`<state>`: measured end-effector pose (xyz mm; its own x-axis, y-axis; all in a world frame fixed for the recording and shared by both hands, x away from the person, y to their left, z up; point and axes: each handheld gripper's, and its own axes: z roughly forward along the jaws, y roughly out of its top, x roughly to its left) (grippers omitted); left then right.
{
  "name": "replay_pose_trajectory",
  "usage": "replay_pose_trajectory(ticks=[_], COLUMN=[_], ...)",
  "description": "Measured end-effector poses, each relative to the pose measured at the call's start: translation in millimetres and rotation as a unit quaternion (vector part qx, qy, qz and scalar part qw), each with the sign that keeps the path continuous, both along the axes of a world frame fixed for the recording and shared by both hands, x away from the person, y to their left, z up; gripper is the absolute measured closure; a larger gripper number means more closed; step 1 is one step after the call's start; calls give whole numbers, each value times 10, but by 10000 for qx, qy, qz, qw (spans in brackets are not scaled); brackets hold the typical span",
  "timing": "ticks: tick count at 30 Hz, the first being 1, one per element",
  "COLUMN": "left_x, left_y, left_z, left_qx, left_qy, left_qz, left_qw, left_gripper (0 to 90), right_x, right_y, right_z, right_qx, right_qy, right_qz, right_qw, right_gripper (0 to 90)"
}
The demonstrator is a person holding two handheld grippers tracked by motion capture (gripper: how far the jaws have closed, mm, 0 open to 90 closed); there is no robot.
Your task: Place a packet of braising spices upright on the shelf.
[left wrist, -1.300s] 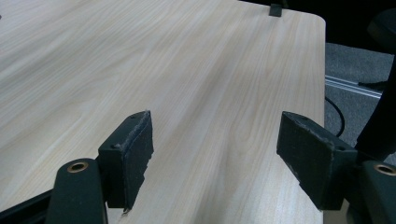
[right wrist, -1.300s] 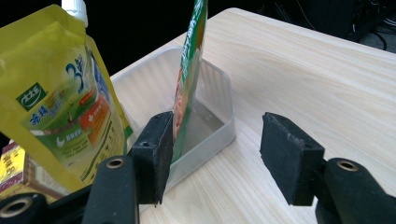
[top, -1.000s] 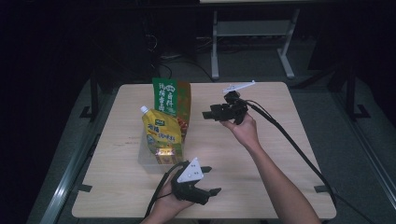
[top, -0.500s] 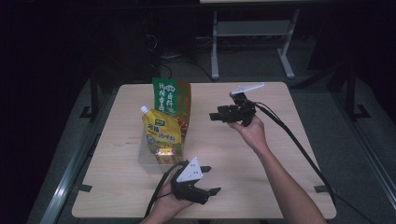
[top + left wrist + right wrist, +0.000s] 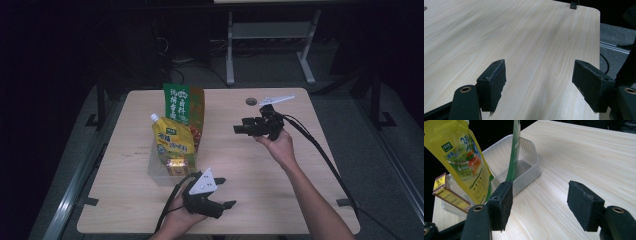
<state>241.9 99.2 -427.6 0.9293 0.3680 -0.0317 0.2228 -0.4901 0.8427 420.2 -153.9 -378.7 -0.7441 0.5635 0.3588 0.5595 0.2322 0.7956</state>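
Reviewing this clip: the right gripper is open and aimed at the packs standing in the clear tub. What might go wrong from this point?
1. The green pack and yellow spouted pouch stand upright and loose in the clear tub; a nudge from the open right gripper could tip them.
2. The tub looks light and nothing holds it; the left gripper rests open, away from it, so the tub may slide.
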Motion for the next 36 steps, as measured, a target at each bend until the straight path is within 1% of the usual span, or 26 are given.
replay_pose_trajectory(ticks=[2,4,8,9,13,17,18,19,21,23,24,25,27,31,33,36], left_x=[3,4,3,3,6,4,10,8,10,17,25,27,34,39,41,42], left_y=[1,2,-4,-4,-9,-22,-24,-27,-25,-13,-4,-5,5,13,11,8], left_z=[0,0,-6,-6,-8,-19,-22,-28,-26,-22,-17,-21,-17,-16,-23,-28], left_qx=[-5,3,5,5,70,46,45,10,9,48,83,35,45,26,-10,1], left_qy=[3,1,10,10,18,13,14,35,38,31,-13,-4,1,15,29,31], left_qz=[4,5,5,5,-24,-29,-41,-11,2,2,-11,10,26,71,92,103], left_qw=[10000,10000,10000,10000,10000,10000,10000,10000,10000,10000,10000,10000,10000,10000,10000,9999], left_gripper=[262,262,262,262,262,261,261,261,261,261,260,259,258,258,257,251], right_x=[-16,-31,-79,-95,-137,-176,-187,-197,-224,-244,-256,-265,-295,-347,-378,-422], right_y=[-40,-87,-170,-190,-282,-360,-378,-399,-427,-458,-473,-490,-524,-604,-643,-703], right_z=[-10,-26,-46,-51,-82,-107,-109,-118,-123,-137,-145,-155,-167,-218,-231,-248], right_qx=[-14,-1,2,-6,22,42,37,26,47,33,41,4,18,-6,37,47], right_qy=[65,25,43,77,104,78,117,78,123,109,129,120,177,136,141,146], right_qz=[-29,-43,-88,-89,-167,-217,-227,-246,-274,-284,-284,-293,-329,-359,-372,-415], right_qw=[10000,10000,10000,9999,9998,9997,9997,9997,9995,9995,9995,9995,9993,9993,9992,9990], right_gripper=[363,362,360,359,358,359,358,359,357,355,354,351,351,353,351,350])
